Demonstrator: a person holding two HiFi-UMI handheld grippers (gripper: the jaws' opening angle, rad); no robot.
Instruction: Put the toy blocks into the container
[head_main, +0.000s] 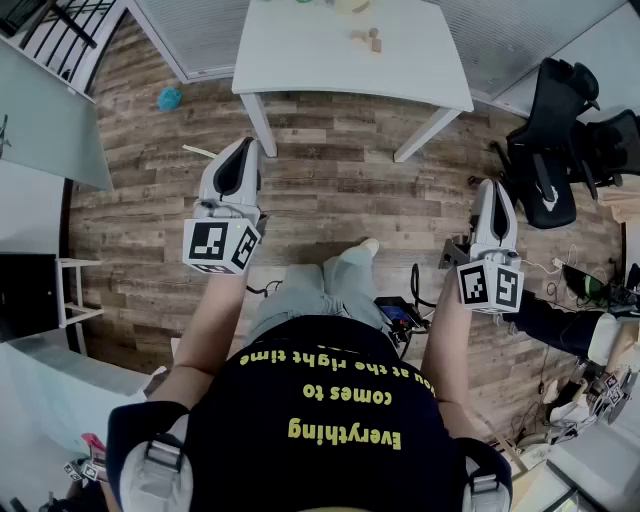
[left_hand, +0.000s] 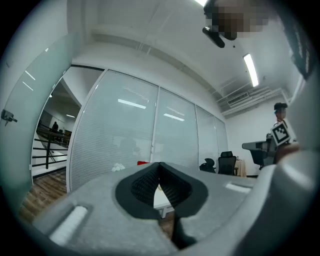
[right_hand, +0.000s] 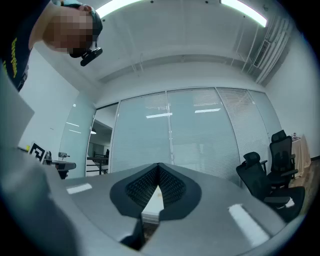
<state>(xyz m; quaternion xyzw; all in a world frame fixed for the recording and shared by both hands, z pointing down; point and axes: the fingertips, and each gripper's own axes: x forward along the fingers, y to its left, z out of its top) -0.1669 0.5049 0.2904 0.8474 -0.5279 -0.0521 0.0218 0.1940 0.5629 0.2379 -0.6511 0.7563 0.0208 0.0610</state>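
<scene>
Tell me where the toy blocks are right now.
Head view, top centre: the toy blocks lie on the white table, towards its right side.

The counter (head_main: 300, 60) runs off the head view's top edge. The blocks (head_main: 370, 40) on it are too small to tell apart. Gripper views show only a counter sliver between the fingers (left_hand: 145, 186).
</scene>
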